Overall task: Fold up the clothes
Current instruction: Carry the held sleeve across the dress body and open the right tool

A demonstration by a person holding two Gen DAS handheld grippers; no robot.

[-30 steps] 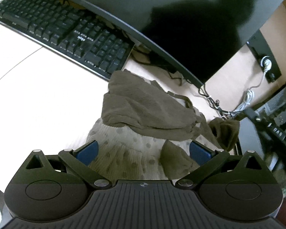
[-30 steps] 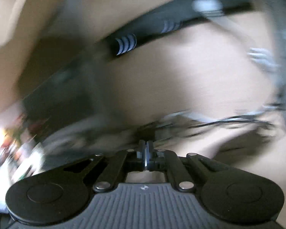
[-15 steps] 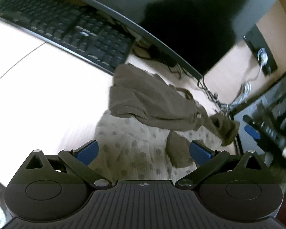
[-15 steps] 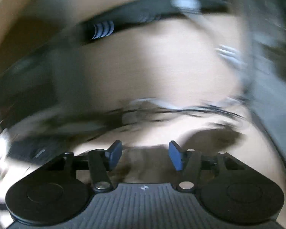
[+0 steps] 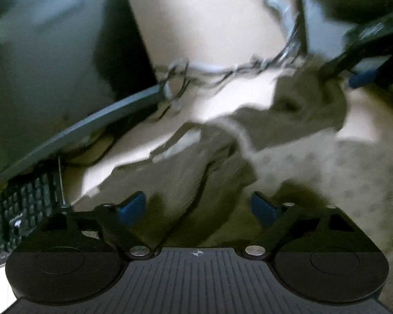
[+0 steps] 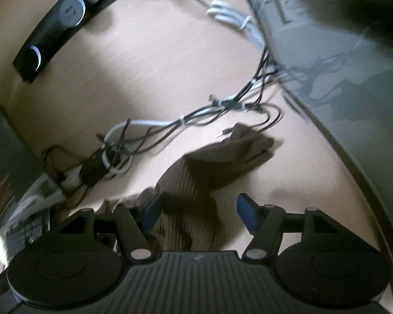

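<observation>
An olive-brown garment (image 5: 196, 172) lies crumpled on the light desk, partly over a cream polka-dot garment (image 5: 340, 178). My left gripper (image 5: 197, 206) hovers low over the olive cloth; its jaws are closing, with cloth lying between the blue pads but not pinched. At the top right of the left wrist view a blue pad (image 5: 364, 76) of my right gripper shows at the garment's far end. In the right wrist view my right gripper (image 6: 199, 212) is over a ribbed olive end (image 6: 222, 157), its jaws opening with cloth between them, unpressed.
A dark curved monitor (image 5: 52, 78) stands left of the clothes, with a black keyboard (image 5: 21, 204) below it. Tangled cables (image 6: 196, 117) run across the desk behind the garment. A black power strip (image 6: 57, 23) sits at the back, and another screen (image 6: 353, 78) is on the right.
The left gripper swung right, rolled and dropped close over the olive garment, and its jaws narrowed. The right gripper went from shut to open and came down over the garment's end.
</observation>
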